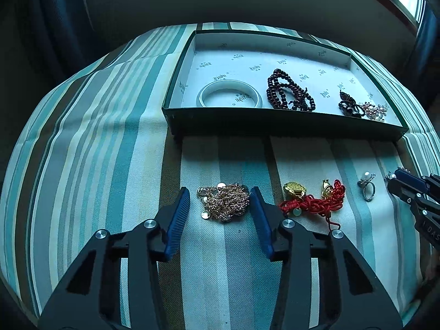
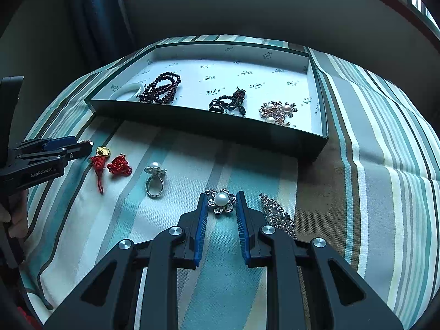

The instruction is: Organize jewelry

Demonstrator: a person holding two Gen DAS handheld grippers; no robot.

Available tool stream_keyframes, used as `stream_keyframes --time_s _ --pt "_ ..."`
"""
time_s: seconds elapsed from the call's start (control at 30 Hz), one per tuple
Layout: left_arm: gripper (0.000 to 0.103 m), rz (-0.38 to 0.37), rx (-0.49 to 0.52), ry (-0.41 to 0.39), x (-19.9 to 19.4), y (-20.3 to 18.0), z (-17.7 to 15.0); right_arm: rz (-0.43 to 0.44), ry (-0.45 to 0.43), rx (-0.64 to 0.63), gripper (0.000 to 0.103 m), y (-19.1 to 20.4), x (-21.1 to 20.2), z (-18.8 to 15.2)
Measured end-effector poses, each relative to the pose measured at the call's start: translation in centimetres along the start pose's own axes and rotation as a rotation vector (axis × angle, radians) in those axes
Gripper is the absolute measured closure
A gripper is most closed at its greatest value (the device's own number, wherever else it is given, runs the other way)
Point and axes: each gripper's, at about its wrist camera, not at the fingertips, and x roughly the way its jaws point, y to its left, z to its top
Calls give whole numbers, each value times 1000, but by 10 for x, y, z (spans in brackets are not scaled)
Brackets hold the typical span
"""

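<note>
Two grippers working over jewelry on a striped cloth.
Left gripper [image 1: 220, 202] is straddling the gold chain [image 1: 224, 202], jaws wide; right gripper [image 2: 220, 202] is bracketing the pearl brooch [image 2: 221, 200], jaws narrow, not visibly gripping.

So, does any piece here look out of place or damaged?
Nothing looks damaged. The gold chain lies in a tangled heap between the open left gripper fingers, still outside the box on the striped cloth.

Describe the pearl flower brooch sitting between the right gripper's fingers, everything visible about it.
The pearl flower brooch is a small silver-looking flower: one round white pearl at its centre, ringed by openwork petals set with tiny sparkling stones. It lies flat, face up, on the striped cloth, in front of the box. The right gripper stands open around it, a blue-padded finger close on either side; whether either pad touches the petals cannot be told. A crystal strip lies just right.
</note>
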Motion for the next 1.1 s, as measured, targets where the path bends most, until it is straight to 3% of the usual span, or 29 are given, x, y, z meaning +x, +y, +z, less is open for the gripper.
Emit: stream_keyframes --time_s 0.23,1.1 --pt "84 -25 30 2 -3 -6 -3 4 -4 5 81 -1 0 1" --pt "89 -27 6 -67 -35 -2 1 23 -48 32 82 0 -13 5"
